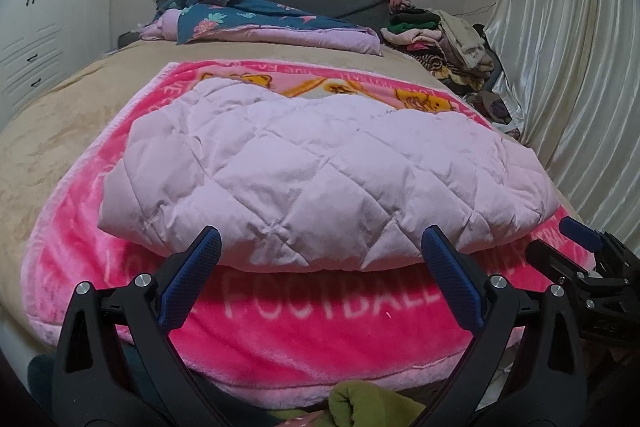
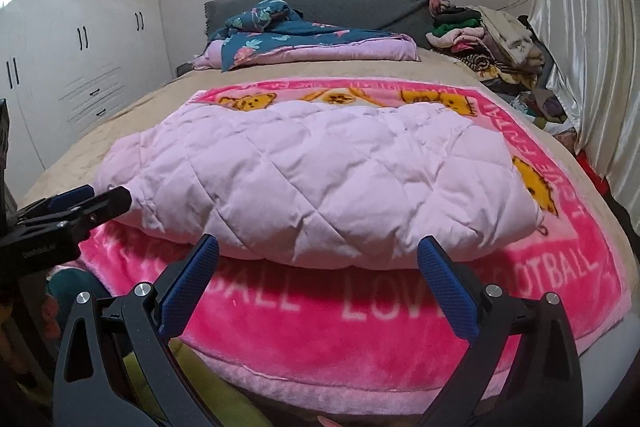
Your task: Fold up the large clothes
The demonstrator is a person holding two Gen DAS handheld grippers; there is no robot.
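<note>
1. Right wrist view alone shows the yellow bear at the pink blanket's (image 2: 400,327) right edge.
2. Folded lilac quilt (image 1: 320,171) lies on that blanket.
3. Left gripper (image 1: 320,247) and right gripper (image 2: 318,255) hover before the quilt's near edge, both spread wide and empty.

Folded quilt (image 1: 320,179) on blanket (image 1: 304,339) on bed (image 1: 60,115); clothes pile (image 1: 448,39) behind

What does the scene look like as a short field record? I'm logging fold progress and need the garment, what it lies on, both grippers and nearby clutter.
garment: lilac quilted garment, folded into a thick pad
lies on: pink blanket with "FOOTBALL" lettering, spread over the tan bed
left gripper: open, holding nothing, just short of the garment's near edge
right gripper: open, holding nothing, at the same edge
clutter: floral bedding by the headboard; clothes pile at the curtain side
</note>
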